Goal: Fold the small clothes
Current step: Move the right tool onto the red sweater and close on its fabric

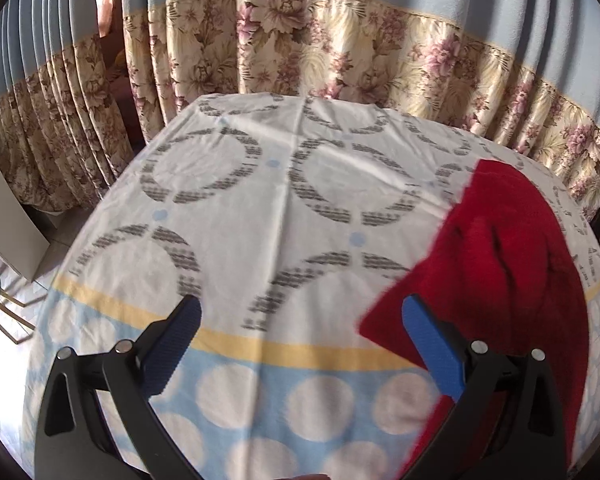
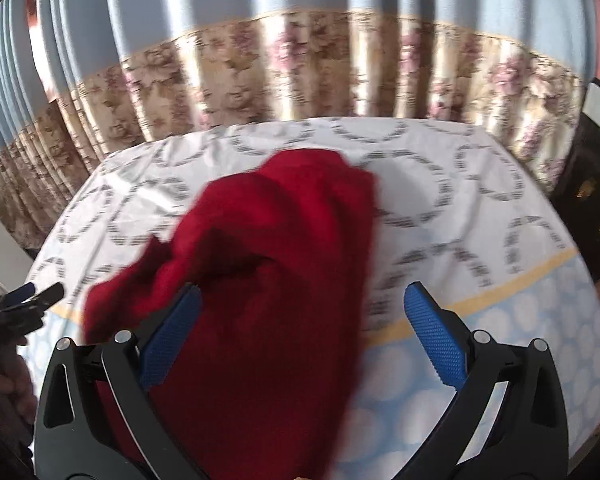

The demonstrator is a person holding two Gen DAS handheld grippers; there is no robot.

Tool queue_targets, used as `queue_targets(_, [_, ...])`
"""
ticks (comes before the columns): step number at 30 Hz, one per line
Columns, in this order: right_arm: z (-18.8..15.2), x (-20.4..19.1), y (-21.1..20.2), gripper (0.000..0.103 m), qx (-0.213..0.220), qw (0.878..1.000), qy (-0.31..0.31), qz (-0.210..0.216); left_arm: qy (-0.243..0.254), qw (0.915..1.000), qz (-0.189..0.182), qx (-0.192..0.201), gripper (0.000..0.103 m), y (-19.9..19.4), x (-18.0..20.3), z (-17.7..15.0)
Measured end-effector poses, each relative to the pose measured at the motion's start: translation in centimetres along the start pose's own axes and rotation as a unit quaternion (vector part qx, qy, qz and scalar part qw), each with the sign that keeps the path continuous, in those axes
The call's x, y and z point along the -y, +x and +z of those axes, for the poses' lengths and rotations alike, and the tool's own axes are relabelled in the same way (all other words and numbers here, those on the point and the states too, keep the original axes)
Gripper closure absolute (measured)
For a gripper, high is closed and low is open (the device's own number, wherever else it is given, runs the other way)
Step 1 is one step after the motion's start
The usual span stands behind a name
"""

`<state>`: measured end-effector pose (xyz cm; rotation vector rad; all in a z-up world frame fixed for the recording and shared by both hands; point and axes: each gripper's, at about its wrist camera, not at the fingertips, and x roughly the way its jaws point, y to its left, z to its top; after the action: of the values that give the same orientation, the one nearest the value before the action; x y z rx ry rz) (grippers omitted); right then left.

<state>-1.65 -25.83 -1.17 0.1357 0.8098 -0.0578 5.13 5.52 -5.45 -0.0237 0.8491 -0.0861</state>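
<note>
A: What worries you here?

B: The red garment [image 2: 268, 264] lies bunched on the table [image 1: 260, 208], toward its right side and near edge. It is heaped, not flat, so a pinch could catch two layers at once and make a crooked fold.

A: Are the grippers holding it?

B: No. The right hand-held gripper [image 2: 302, 316] is spread wide with the cloth lying under and between its blue pads [image 2: 434, 340], nothing pinched. The left hand-held gripper [image 1: 302, 332] is released too, off to the left over the patterned tablecloth [image 1: 228, 392], with only a corner of the garment by its right finger.

A: Anything else that could spoil it?

B: Both views are blurred, so I cannot make out hems or sleeves. The tablecloth is loose and creased; a low grab might pick it up together with the garment. And the cloth reaches close to the near edge, so a careless drag could pull it off.

A: Obstacles?

B: None on the table. The floral curtain [image 1: 340, 48] hangs behind the far edge, well apart.
</note>
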Motion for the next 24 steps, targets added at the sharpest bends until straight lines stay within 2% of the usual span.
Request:
queue_targets(5, [0.0,-6.3,1.9,0.003,-0.015,0.999,-0.041,0.012,0.0,0.9999,0.008,0.015,0.002,-0.3,-2.7,0.7])
queue_targets(12, [-0.5,-11.7,4.9,0.003,-0.048,0.996,-0.073,0.019,-0.014,0.9999,0.01,-0.001,0.002,0.3,-7.9,0.5])
queue_targets(17, [-0.2,-13.6,5.5,0.003,-0.047,0.995,-0.084,0.024,-0.03,0.9995,0.004,0.003,0.002,-0.5,-9.5,-0.2])
queue_targets(23, [-0.6,-14.2,7.6,0.003,-0.076,0.993,-0.092,0.022,-0.041,0.9991,-0.001,0.005,0.002,-1.0,-9.9,-1.0])
queue_targets(24, [-0.8,-14.3,7.9,0.005,-0.083,0.992,-0.093,0.027,-0.043,0.9991,-0.002,0.004,0.002,-1.1,-9.9,-1.0])
